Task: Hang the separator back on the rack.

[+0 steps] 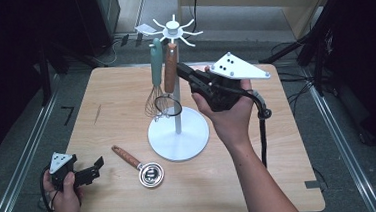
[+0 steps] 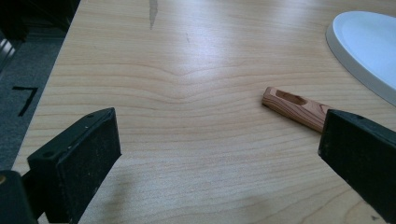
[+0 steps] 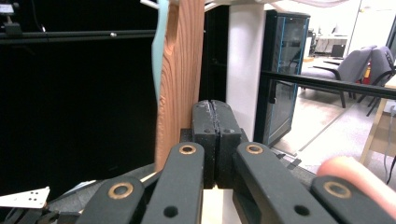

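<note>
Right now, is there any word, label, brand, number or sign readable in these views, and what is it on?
"7": black tape mark on the grey floor left of the table, also seen in the left gripper view; it reads like a 7 but may be a mere corner marker.
Strainer bowl: dark marking inside, too small to read.
No lettering shows on the utensil stand.

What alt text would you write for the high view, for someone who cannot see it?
A person's right gripper reaches a white utensil stand on a wooden table, where a whisk and a wooden-handled strainer hang. The left gripper rests open near another wooden-handled strainer lying flat.
</note>
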Demonstrator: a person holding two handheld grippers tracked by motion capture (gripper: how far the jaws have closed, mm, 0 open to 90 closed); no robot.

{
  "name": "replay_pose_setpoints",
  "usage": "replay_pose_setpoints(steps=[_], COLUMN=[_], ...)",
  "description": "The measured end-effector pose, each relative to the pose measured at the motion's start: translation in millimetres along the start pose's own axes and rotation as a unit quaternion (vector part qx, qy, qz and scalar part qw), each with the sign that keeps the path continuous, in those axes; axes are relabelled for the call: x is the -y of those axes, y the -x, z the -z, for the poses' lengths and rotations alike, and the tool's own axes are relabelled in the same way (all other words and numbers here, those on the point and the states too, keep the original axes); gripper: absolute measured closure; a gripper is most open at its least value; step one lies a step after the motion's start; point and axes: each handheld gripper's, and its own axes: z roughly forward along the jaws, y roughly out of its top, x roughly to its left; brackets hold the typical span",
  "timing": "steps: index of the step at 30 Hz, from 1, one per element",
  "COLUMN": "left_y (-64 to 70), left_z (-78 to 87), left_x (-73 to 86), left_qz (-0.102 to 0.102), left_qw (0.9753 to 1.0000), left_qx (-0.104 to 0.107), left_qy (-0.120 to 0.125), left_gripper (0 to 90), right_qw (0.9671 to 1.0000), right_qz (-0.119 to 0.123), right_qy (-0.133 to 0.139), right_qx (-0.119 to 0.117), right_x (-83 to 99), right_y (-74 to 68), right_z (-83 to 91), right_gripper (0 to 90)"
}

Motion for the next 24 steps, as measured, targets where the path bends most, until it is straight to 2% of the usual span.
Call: replay_pose_setpoints(steps=[13, 24], left_y=[0.0, 0.0], left_z=[-0.1, 0.1], left_x=[0.0, -0.1], left_qz=[0.0, -0.001], left_qw=[1.0, 1.0], left_qx=[0.0, 0.0], left_qy=[0.0, -0.001], left_gripper=[0.0, 0.0], right_qw=[0.9999, 0.9997], right_qz=[0.014, 0.018], right_qy=[-0.007, -0.015], right_qx=[-0.005, -0.001], right_x=[2.9, 3.2], right_y=[-16.8, -22.6], right_z=[-13.0, -21.0], right_gripper=[90.0, 90.0])
